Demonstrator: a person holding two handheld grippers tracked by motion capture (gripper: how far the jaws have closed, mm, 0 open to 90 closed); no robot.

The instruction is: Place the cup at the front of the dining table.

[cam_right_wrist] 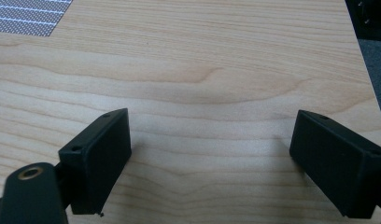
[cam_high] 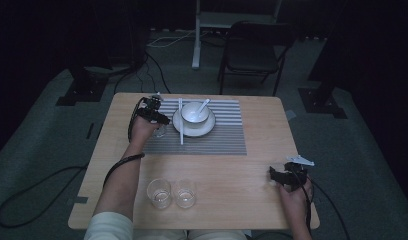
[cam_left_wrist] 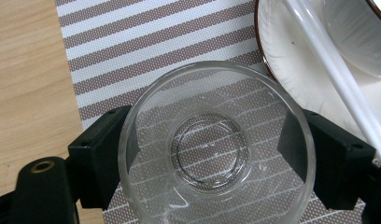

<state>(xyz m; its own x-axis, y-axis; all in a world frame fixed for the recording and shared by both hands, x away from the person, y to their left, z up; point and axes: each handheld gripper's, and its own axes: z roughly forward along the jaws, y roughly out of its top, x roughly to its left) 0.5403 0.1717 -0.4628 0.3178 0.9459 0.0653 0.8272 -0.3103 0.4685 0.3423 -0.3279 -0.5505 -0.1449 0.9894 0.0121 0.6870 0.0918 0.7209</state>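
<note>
Near edge of the table (cam_high: pixel 232 200): two empty glasses (cam_high: pixel 159 193) side by side, touching or nearly so, well apart from both grippers. Right gripper (cam_high: pixel 278 176) rests low over bare wood at the near right; in the right gripper view its jaws stand wide apart with nothing between them, only a mat corner far off.

Farther back: striped mat (cam_high: pixel 217 140) with a plate (cam_high: pixel 206 131), a bowl (cam_high: pixel 194 113) on it with a spoon (cam_high: pixel 204 104) leaning in it, and a white chopstick (cam_high: pixel 181 131) lying across the plate's left side.

Left gripper (cam_high: pixel 161 125) sits at the mat's left part, clamped on a third glass (cam_left_wrist: pixel 215 144). In the left gripper view both pads press the glass wall from either side. Glass is upright, over the mat, just beside the plate rim (cam_left_wrist: pixel 272 56); chopstick close on that side. Can't tell whether its base touches the mat.
</note>
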